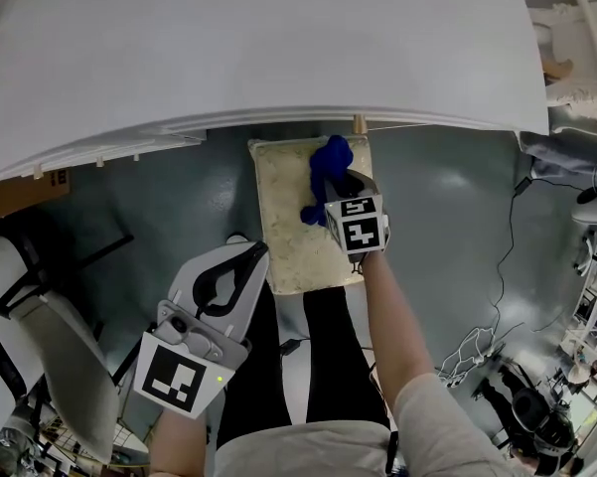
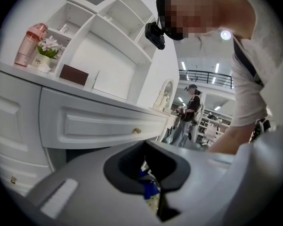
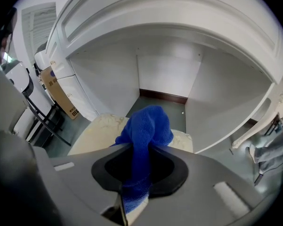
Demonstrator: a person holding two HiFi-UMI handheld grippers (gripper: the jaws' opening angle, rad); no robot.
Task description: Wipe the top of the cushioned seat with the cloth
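Observation:
The cream cushioned seat [image 1: 283, 241] stands in front of my knees, its far end under the white dressing table. A blue cloth [image 1: 326, 172] lies bunched on the seat's far right part. My right gripper [image 1: 328, 205] is over it and shut on the cloth. In the right gripper view the cloth [image 3: 148, 126] runs up between the jaws of the right gripper [image 3: 137, 182], above the seat [image 3: 101, 126]. My left gripper [image 1: 246, 254] hangs over my left leg, beside the seat's near left corner. It is shut and holds nothing, as the left gripper [image 2: 153, 192] shows in its own view too.
The white dressing table top [image 1: 258, 48] overhangs the seat's far end; its drawer knob [image 2: 137, 131] shows. A cardboard box [image 1: 20, 192] and a black-framed chair [image 1: 40, 296] stand at the left. Cables [image 1: 507, 266] lie on the grey floor at the right.

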